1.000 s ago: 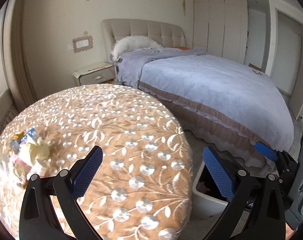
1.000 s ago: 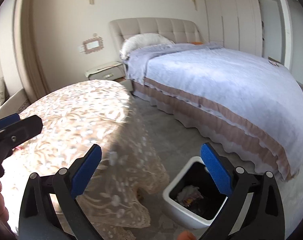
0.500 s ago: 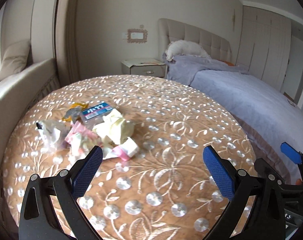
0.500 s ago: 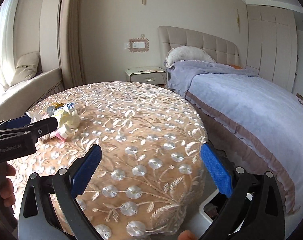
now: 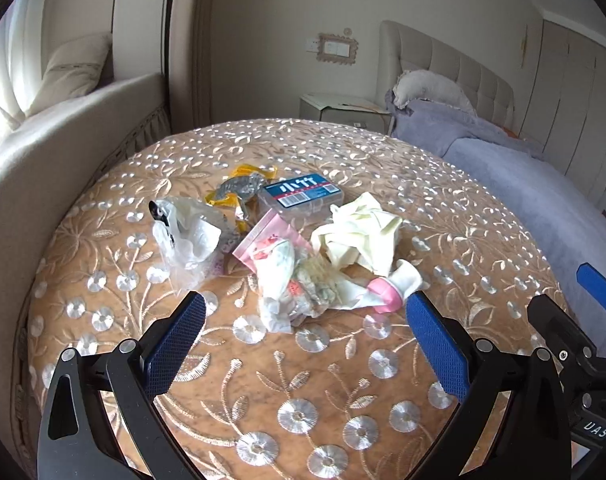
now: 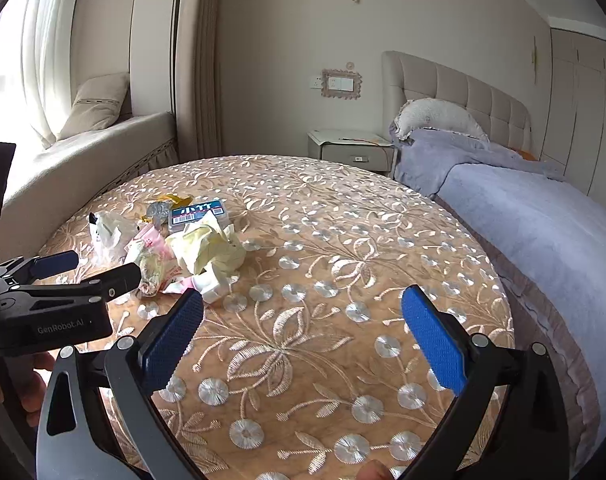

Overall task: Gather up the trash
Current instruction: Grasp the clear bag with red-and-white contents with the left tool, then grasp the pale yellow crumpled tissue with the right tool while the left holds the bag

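The left wrist camera is looking closely over the round table (image 5: 483, 216) at the trash pile (image 5: 303, 248); the right one is viewing both from farther, facing the bed (image 6: 543, 216).

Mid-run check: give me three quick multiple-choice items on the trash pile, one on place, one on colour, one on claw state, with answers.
1. Where does the trash pile lie on the round table?
A. toward the window-seat side
B. toward the bed side
C. hanging off the near edge

2. What colour is the label on the clear plastic box?
A. green
B. blue
C. black

3. How is the left claw?
A. shut on the crumpled yellow paper
B. shut, empty
C. open, empty

Answers: 1 A, the right wrist view shows the pile on the window-seat half; 2 B, blue with white characters; 3 C, its blue pads stand wide apart short of the pile.
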### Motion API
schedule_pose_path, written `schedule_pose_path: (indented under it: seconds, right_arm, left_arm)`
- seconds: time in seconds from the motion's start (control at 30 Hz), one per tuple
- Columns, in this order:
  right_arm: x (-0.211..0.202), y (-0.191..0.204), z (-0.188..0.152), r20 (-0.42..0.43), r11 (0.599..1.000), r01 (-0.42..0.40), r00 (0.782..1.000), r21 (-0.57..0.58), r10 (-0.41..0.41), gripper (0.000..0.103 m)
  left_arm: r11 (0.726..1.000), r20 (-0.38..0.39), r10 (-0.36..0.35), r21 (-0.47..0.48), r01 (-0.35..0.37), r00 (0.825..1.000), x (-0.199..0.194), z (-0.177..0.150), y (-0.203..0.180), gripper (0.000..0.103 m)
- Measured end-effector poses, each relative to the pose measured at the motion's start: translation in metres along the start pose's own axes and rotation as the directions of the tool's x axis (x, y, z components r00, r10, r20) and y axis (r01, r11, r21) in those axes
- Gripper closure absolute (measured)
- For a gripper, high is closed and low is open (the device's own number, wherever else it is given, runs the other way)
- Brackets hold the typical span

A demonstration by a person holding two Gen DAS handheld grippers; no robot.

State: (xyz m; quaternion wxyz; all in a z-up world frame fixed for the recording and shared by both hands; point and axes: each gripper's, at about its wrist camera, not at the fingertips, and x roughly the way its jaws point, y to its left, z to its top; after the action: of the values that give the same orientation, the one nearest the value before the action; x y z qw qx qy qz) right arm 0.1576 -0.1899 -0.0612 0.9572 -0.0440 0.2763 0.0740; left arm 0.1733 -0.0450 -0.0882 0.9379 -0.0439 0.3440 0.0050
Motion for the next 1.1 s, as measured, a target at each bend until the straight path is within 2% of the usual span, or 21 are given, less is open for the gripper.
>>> schedule_pose_path:
  seconds: [0.1,0.3,0.37,0.43,0.5,0.53,0.57,0.73,0.93,1.07,1.1]
  right_arm:
    - [0.013,0.009,0.007,-0.011,1.0,-0.015,1.0,-0.015,0.015,0.004]
    - [0.036,0.026,0.019,-0.025,0.998,-0.05,0.998,-0.044,0.049,0.004]
    - [0.041,0.028,0.023,-0.027,0.997,-0.057,0.998,-0.051,0.056,0.004]
    - [0.047,0.029,0.026,-0.032,0.997,-0.06,0.998,-0.053,0.059,0.004]
    - [0.053,0.029,0.027,-0.039,0.997,-0.064,0.997,-0.052,0.062,0.004]
    - [0.055,0.029,0.028,-0.041,0.997,-0.065,0.997,-0.05,0.063,0.004]
    - [0.057,0.029,0.029,-0.044,0.996,-0.069,0.997,-0.048,0.067,0.004]
    - [0.068,0.032,0.032,-0.061,0.995,-0.079,0.995,-0.055,0.076,0.004]
    - [0.088,0.049,0.04,-0.096,0.989,-0.117,0.989,-0.085,0.108,0.004]
    - [0.113,0.062,0.044,-0.161,0.985,-0.146,0.978,-0.09,0.13,0.004]
    - [0.12,0.065,0.043,-0.189,0.983,-0.161,0.972,-0.087,0.142,0.008]
  left_arm:
    - [1.0,-0.026,0.023,-0.001,-0.023,0.999,0.009,0.001,0.009,0.005]
    - [1.0,-0.089,-0.02,-0.006,0.019,0.996,0.028,0.004,0.017,0.005]
    - [1.0,-0.098,-0.002,0.001,0.002,0.995,0.033,0.005,0.018,0.005]
    - [1.0,-0.129,-0.024,-0.02,0.021,0.991,0.041,0.006,0.021,0.009]
    - [0.997,-0.169,-0.063,-0.042,0.057,0.984,0.051,0.006,0.025,0.036]
    - [0.997,-0.19,-0.068,-0.049,0.06,0.979,0.056,0.005,0.025,0.043]
    - [0.998,-0.198,-0.046,-0.045,0.038,0.979,0.061,0.004,0.026,0.054]
    - [0.999,-0.162,-0.033,-0.019,0.03,0.986,0.058,0.003,0.026,0.059]
    - [0.999,-0.113,-0.029,-0.049,0.024,0.993,0.035,0.014,0.044,0.06]
    - [0.998,-0.081,-0.014,-0.059,0.009,0.997,0.022,0.017,0.054,0.06]
    - [0.998,-0.078,-0.012,-0.063,0.007,0.997,0.02,0.017,0.056,0.06]
